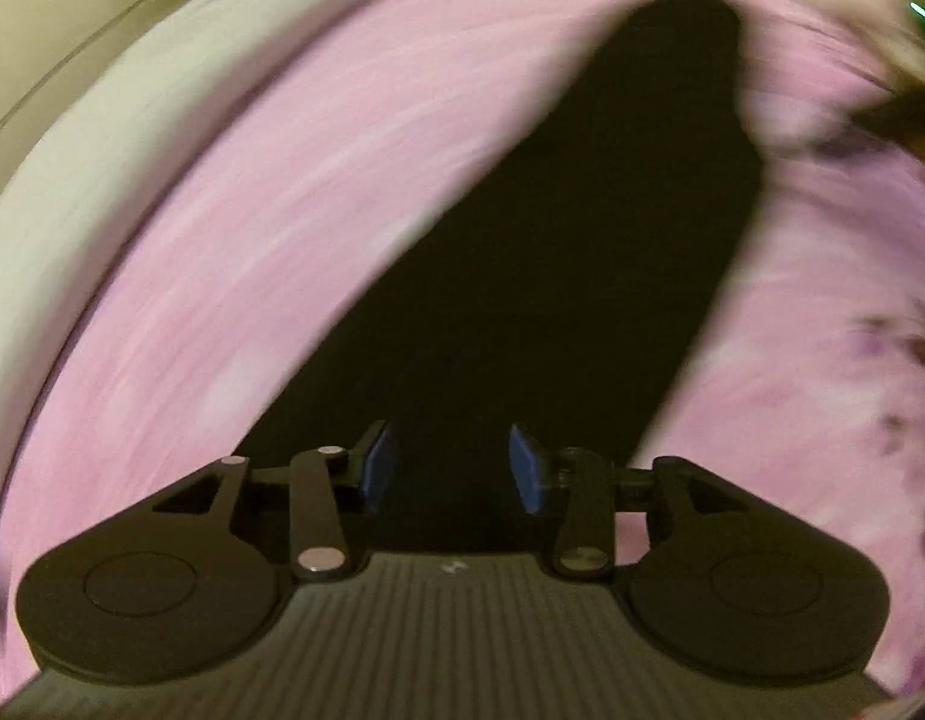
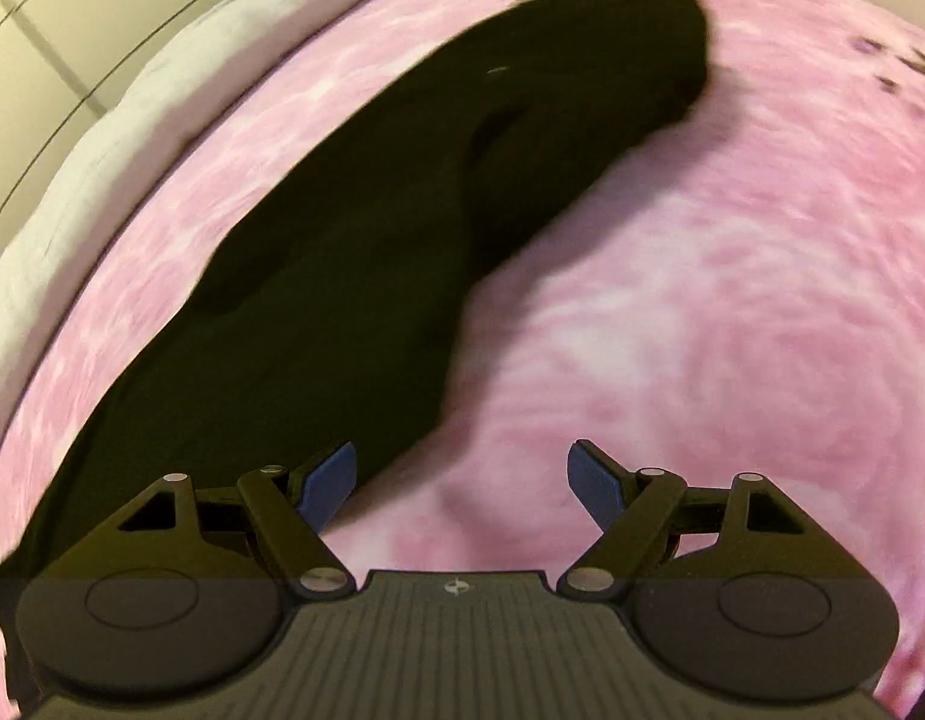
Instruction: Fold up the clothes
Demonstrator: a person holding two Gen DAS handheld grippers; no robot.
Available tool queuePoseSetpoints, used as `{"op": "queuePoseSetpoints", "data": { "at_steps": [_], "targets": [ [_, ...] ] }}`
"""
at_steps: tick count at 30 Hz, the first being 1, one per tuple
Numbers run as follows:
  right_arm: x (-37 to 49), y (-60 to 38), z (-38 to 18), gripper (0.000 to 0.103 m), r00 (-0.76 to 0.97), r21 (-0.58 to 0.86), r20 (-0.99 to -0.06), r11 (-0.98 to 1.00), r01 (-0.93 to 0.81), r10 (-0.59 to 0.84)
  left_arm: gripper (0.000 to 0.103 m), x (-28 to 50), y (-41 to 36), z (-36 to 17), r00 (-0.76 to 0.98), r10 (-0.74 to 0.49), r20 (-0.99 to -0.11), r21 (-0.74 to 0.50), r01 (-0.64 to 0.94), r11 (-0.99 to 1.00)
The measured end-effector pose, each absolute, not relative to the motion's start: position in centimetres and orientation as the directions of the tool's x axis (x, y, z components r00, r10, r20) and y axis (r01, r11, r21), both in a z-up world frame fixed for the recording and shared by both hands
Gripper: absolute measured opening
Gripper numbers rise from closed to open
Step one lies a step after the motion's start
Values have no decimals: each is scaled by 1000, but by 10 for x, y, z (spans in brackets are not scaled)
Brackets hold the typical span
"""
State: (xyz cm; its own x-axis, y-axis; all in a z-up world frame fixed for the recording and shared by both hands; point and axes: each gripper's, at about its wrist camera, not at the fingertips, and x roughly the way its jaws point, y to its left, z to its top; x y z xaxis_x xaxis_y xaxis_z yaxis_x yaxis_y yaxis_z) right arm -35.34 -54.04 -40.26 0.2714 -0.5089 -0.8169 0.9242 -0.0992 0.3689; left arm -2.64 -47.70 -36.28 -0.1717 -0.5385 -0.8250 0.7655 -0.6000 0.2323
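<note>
Clothing lies on a pink bed cover (image 2: 672,300): one long black garment (image 2: 354,276), stretched out flat; in the right wrist view it runs from the bottom left corner up to the top right, and a fold or split shows in its upper half; a white pillow (image 2: 132,120) sits along the far left edge of the bed, next to a pale wall with dark lines.

The right gripper (image 2: 462,480) has its jaws wide apart; nothing is between them; one blue pad (image 2: 327,483) sits over the edge of the black garment, and the other is over bare pink cover; whether the pad touches the cloth is hard to tell.

In the left wrist view the picture is very blurry; the left gripper (image 1: 453,465) has its jaws partly apart, with a clear gap; the black garment (image 1: 582,240) fills the space beyond them, but the pads do not pinch it; the pink cover (image 1: 222,240) curves around both sides; dark flower-like marks (image 1: 906,360) show on the cover at the right edge.
</note>
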Motion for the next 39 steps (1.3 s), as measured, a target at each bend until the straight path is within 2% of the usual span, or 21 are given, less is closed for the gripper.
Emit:
{"op": "queuePoseSetpoints", "data": {
  "at_steps": [4,6,8,9,10,11,13,15,18,22,27,32,36,39],
  "targets": [
    [-382,-532,-406,80,265,389,-797,-126,913,-542,41,-154,-493,-402,-310,-516,-798,339,478,-810],
    [-392,-527,-408,80,267,394,-790,-123,911,-553,40,-194,-503,-427,-274,-541,-796,428,377,-821],
    [-398,-522,-407,80,271,391,-783,-105,914,-560,37,-210,-513,-441,-254,-538,-804,459,311,-832],
    [-401,-519,-406,80,274,390,-780,-95,916,-563,17,-210,-520,-438,-263,-528,-808,440,328,-836],
    [-401,-517,-405,80,278,386,-776,-77,919,-566,2,-208,-528,-430,-279,-514,-811,406,366,-838],
    [-399,-514,-404,81,284,377,-771,-50,925,-570,2,-205,-535,-423,-295,-502,-813,370,403,-837],
    [-394,-509,-402,83,297,360,-760,7,933,-578,1,-183,-561,-400,-357,-443,-823,190,561,-805],
    [-380,-504,-400,88,319,344,-740,75,936,-591,0,-160,-580,-386,-367,-447,-816,112,658,-745],
    [-354,-505,-402,88,357,349,-708,137,927,-609,0,-134,-600,-373,-404,-429,-808,7,722,-692],
    [-323,-520,-409,88,362,392,-673,103,914,-645,0,-127,-621,-359,-449,-407,-795,-75,739,-669],
    [-291,-554,-418,88,318,427,-665,5,904,-675,0,-126,-621,-346,-482,-391,-784,-77,701,-709],
    [-263,-579,-432,88,199,350,-678,-73,934,-708,0,-122,-613,-341,-514,-399,-760,-70,674,-736],
    [-277,-578,-436,83,13,265,-663,-218,939,-749,0,-134,-595,-344,-515,-390,-763,20,584,-812],
    [-294,-552,-426,83,-28,242,-663,-250,937,-748,0,-151,-575,-349,-513,-374,-773,111,471,-875]
  ]
}}
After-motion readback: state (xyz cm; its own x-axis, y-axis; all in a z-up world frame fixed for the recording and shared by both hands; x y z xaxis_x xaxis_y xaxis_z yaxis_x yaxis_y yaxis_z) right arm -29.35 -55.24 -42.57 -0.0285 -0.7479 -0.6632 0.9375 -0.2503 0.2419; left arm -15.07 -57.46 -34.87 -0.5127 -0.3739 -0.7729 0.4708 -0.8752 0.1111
